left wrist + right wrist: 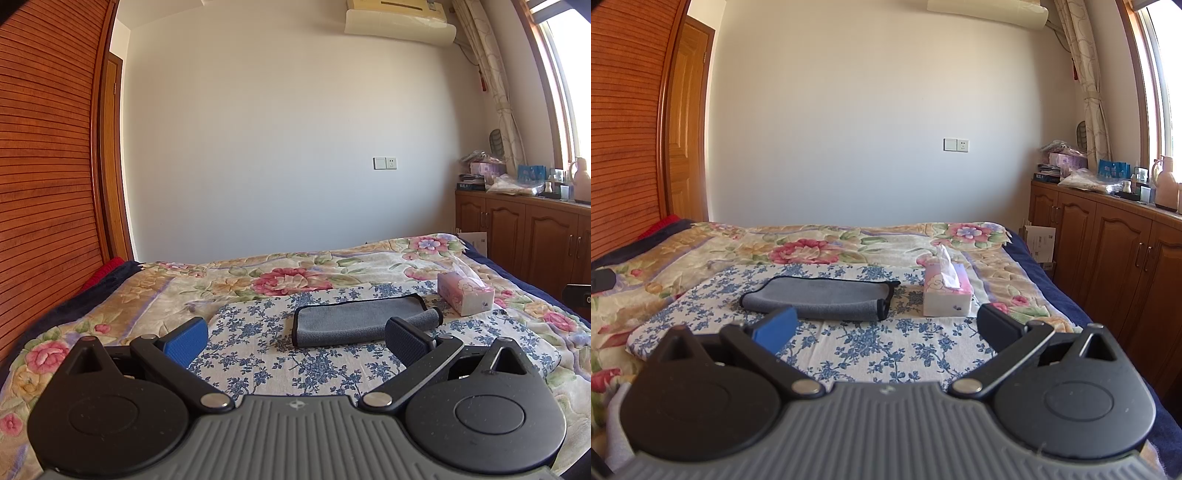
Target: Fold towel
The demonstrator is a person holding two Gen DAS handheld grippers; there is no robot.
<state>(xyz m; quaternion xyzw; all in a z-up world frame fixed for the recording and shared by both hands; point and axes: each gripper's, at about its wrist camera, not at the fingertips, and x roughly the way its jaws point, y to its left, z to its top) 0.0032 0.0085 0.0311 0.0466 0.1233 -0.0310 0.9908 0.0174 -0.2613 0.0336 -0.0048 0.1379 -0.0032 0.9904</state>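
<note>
A grey towel with a dark border lies folded on a blue-flowered cloth on the bed; its right end is rolled over. It also shows in the right wrist view. My left gripper is open and empty, held above the cloth just in front of the towel. My right gripper is open and empty, in front of the towel and to its right.
A pink tissue box stands on the bed right of the towel; it also shows in the left wrist view. A flowered quilt covers the bed. Wooden cabinets run along the right, a slatted wooden wardrobe on the left.
</note>
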